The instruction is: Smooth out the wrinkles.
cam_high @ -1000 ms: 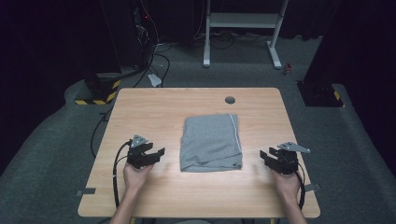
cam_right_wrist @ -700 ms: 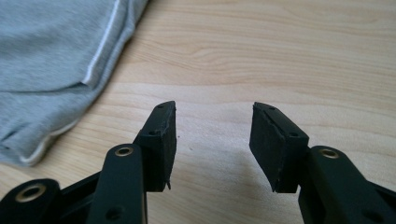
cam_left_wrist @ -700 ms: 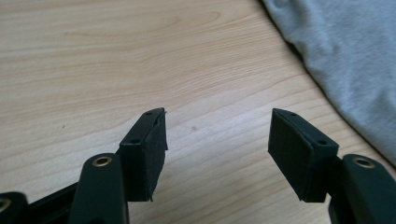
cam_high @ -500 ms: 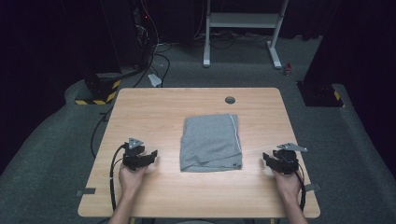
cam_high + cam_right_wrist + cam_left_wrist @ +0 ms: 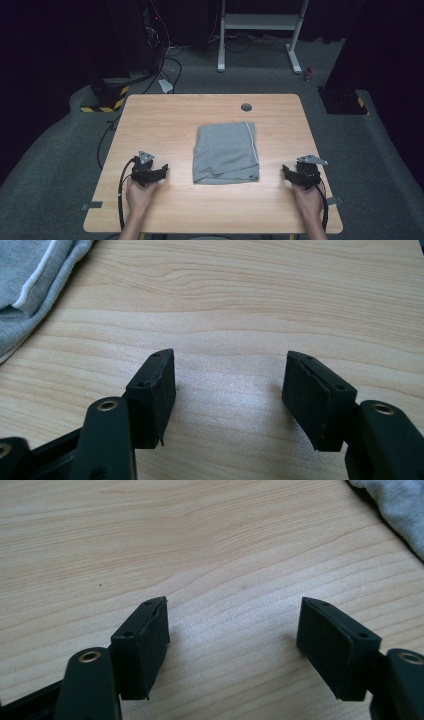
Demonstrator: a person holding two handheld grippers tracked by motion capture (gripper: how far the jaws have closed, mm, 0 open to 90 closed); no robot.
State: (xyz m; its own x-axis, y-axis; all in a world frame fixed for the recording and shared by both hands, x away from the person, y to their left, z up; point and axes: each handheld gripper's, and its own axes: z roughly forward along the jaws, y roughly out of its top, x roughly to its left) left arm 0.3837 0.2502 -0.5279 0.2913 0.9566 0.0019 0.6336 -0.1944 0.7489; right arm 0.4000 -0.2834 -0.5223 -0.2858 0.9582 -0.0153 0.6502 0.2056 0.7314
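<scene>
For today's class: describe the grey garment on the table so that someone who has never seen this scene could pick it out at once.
Start at the wooden table. Near its middle, between the left gripper and the right gripper, lies the folded grey garment. It is the one soft thing there, with a thin white stripe along its right edge, touching neither gripper.

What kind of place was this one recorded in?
Probably a lab or recording studio, not a home: a lone wooden desk with a cable hole on grey carpet, dark surroundings, loose floor cables, a hazard-striped base, and a white metal stand behind.
</scene>
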